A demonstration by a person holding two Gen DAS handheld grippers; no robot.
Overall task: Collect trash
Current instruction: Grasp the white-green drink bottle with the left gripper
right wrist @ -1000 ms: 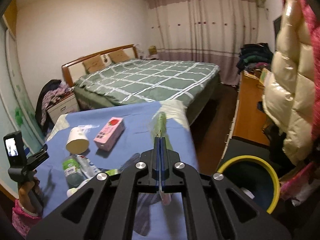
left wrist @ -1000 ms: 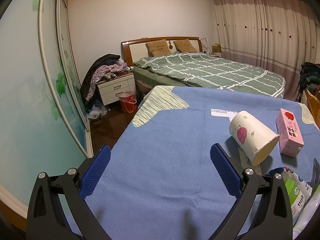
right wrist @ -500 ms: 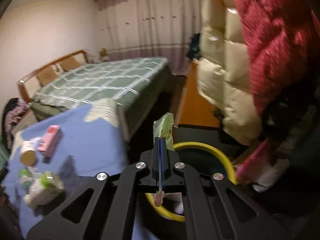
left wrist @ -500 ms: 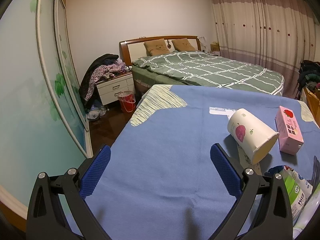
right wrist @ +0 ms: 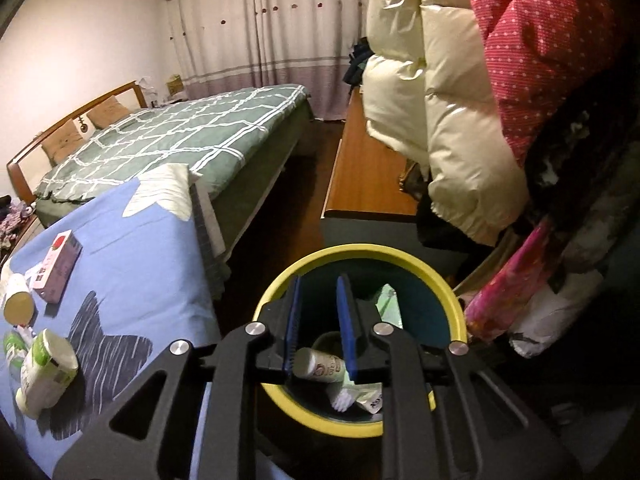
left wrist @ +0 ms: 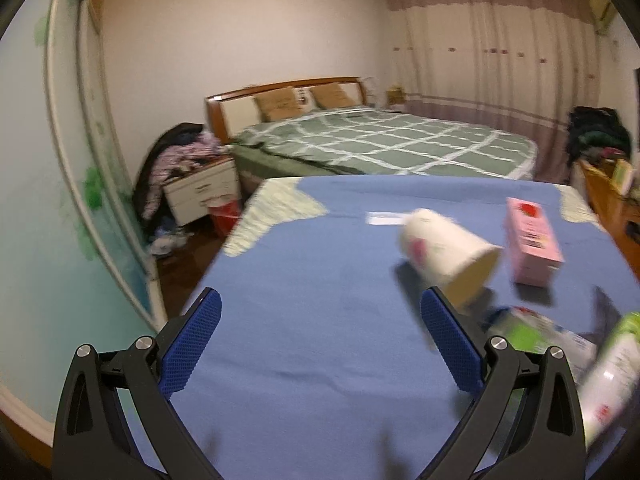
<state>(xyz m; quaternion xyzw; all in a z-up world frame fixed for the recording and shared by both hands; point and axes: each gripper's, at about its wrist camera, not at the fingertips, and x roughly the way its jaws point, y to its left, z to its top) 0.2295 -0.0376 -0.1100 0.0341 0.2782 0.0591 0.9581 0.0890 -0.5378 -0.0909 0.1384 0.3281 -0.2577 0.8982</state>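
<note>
**Right wrist view: wrapper dropping into bin, more trash left on table**

Right wrist view showed the right gripper [right wrist: 318, 320] held directly over the yellow-rimmed bin [right wrist: 440, 276], lower centre of frame, jaws parted a little and gripping nothing. Placement made sense: held above the opening so whatever it let go would fall inside. A pale green wrapper [right wrist: 390, 304] sat in the bin's mouth just right of the blue pads [right wrist: 346, 320]; I could not tell if it was falling or resting on the wall. Deeper in the bin lay a white tube-shaped bottle [right wrist: 320, 364], a small white piece and a printed packet, partly hidden by the gripper.

Remaining trash was on the blue table cloth [right wrist: 132, 248], left side of frame: a pink carton [right wrist: 58, 266], a tipped paper cup [right wrist: 16, 300] and a green-and-white bottle [right wrist: 44, 368] at lower left.

Left wrist view, blurred, had the left gripper [left wrist: 320, 344] above bare cloth at bottom centre, jaws wide apart and empty. The cup [left wrist: 448, 256] lay on its side just past the right pad, carton [left wrist: 532, 240] beyond it, likely next picks. Bed [left wrist: 384, 144] at mid-frame behind the table.
</note>
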